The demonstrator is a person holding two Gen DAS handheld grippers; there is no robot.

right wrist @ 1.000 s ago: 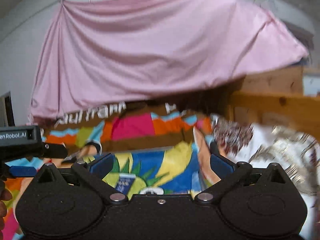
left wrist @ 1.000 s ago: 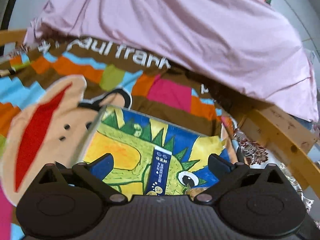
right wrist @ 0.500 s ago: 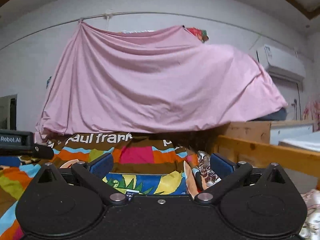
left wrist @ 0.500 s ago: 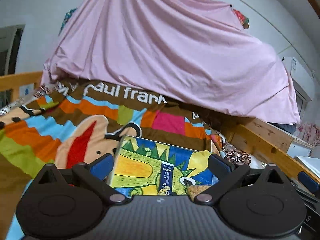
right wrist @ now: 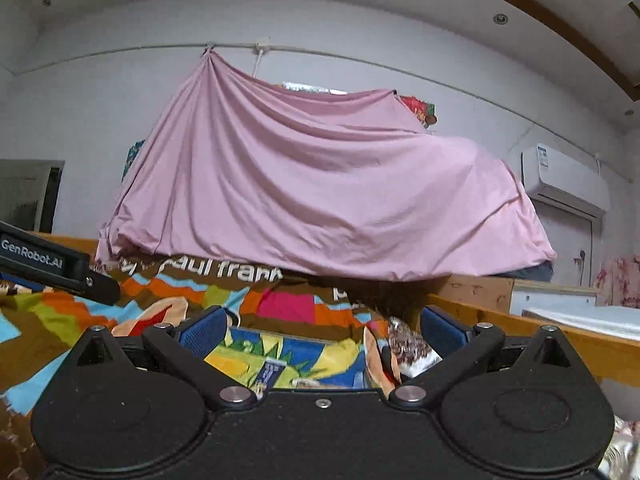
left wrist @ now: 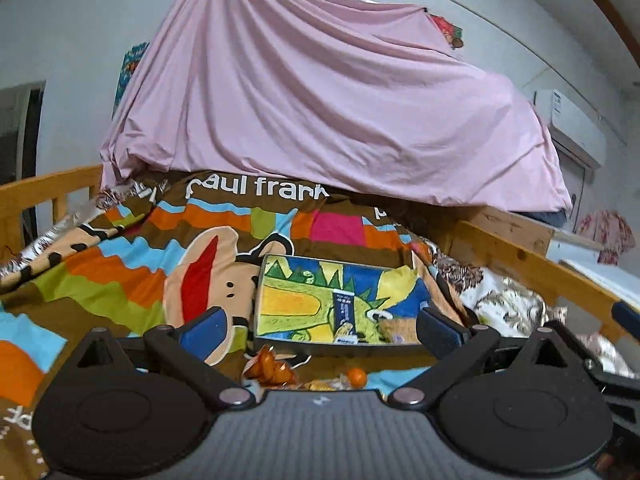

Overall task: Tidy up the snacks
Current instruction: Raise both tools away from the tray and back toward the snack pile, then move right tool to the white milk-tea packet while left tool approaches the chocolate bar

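Note:
A flat box with a green dinosaur print [left wrist: 320,302] lies on the colourful bedspread [left wrist: 120,264], with a small dark blue packet [left wrist: 345,314] on top. Just in front of it sit orange wrapped snacks [left wrist: 269,368] and a small round orange one [left wrist: 356,376]. My left gripper [left wrist: 320,330] is open, with its fingers on either side of the box's near edge and nothing held. In the right wrist view the same dinosaur box [right wrist: 288,360] shows low between the fingers of my right gripper [right wrist: 320,330], which is open and empty.
A large pink sheet [left wrist: 320,112] drapes over something at the back. Wooden bed rails run along the left [left wrist: 44,192] and the right [left wrist: 532,268]. Patterned bedding [left wrist: 500,300] lies at the right. The left gripper's body [right wrist: 48,260] shows at the right view's left edge.
Both grippers have pulled back and tilted up, so the box looks smaller and farther. The orange snacks have come into the left view. Both stay open.

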